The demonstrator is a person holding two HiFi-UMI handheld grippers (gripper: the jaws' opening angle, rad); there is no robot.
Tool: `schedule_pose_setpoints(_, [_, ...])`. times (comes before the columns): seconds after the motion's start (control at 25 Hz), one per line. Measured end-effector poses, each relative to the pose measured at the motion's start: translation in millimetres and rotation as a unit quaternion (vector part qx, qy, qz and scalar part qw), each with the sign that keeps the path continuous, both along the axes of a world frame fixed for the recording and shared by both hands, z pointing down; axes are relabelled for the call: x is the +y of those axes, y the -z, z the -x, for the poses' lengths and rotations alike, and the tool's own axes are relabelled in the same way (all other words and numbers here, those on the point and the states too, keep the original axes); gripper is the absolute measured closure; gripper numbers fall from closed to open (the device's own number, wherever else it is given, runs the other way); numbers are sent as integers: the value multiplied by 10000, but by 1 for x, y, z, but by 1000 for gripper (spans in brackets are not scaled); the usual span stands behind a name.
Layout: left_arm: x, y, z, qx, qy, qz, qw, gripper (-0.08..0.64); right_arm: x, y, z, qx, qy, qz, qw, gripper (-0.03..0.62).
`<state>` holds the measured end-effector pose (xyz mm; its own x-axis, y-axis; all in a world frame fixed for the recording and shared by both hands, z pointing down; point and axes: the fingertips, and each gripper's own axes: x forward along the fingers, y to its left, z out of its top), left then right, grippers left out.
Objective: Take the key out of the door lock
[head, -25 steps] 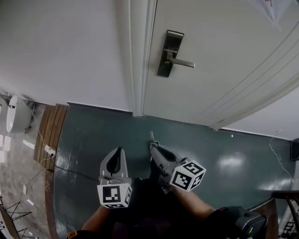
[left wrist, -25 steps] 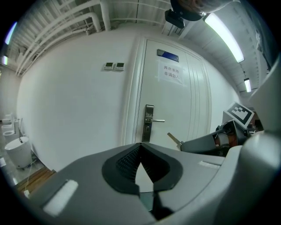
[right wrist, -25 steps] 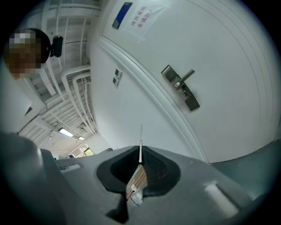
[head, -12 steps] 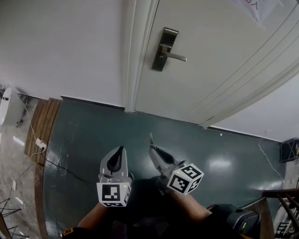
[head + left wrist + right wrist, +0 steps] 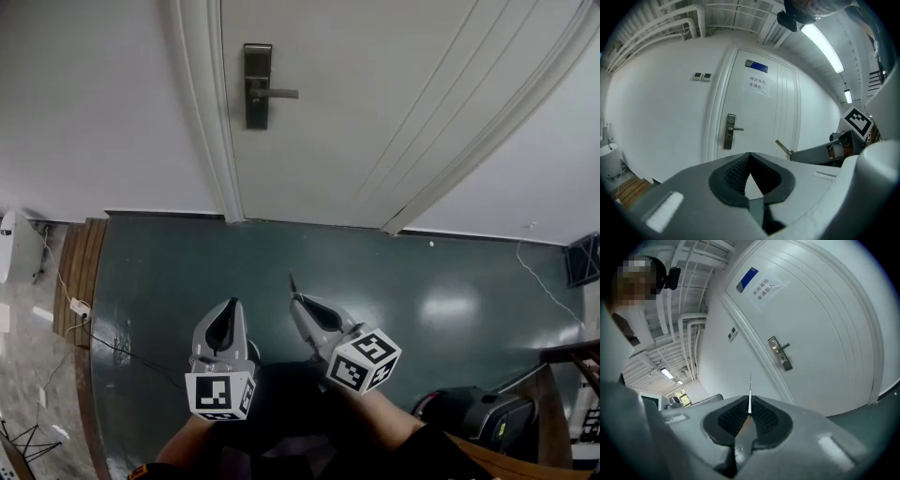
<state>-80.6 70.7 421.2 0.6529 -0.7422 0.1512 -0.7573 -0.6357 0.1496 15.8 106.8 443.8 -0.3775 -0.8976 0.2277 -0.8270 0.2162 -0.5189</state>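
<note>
Right tongs (image 5: 298, 301) pinch the thin silver metal key (image 5: 291, 280) at mid-frame, far from the dark metal door lock (image 5: 257, 84) up top; it looks light, stiff, slippery and best held by its flat head, while the left tongs (image 5: 232, 307) are pressed together, empty.

Straight ahead: door (image 5: 394, 112), with lock (image 5: 257, 86) near its left edge, just right of frame (image 5: 208, 112); wall (image 5: 94, 103) left of that. Below, over floor (image 5: 187, 272) — left gripper (image 5: 232, 307) beside right gripper (image 5: 296, 302), both well apart from door. Clamped between right jaws, key (image 5: 292, 284), tip toward door.
</note>
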Motion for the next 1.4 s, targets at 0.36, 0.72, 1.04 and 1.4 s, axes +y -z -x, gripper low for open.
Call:
schedule_pose_setpoints(0.36, [70,2,-43,-209,214,36,9995,543,63,-4,-42,304,252,-158,9991,577])
schedule_pose_setpoints(0.72, [123,-12,-36,-273,292,173,9991,542,105,-10,-40,617,312,-220,9974,577])
schedule_pose_setpoints(1.04, [138,0,-2,-109,238,87,9996,543,136,-10,0,862,181,-132,9960,577])
schedule_pose_setpoints(1.4, [148,-12,28,-64,370,188,9991,543,150,-15,26,1159,198,-155,9929,577])
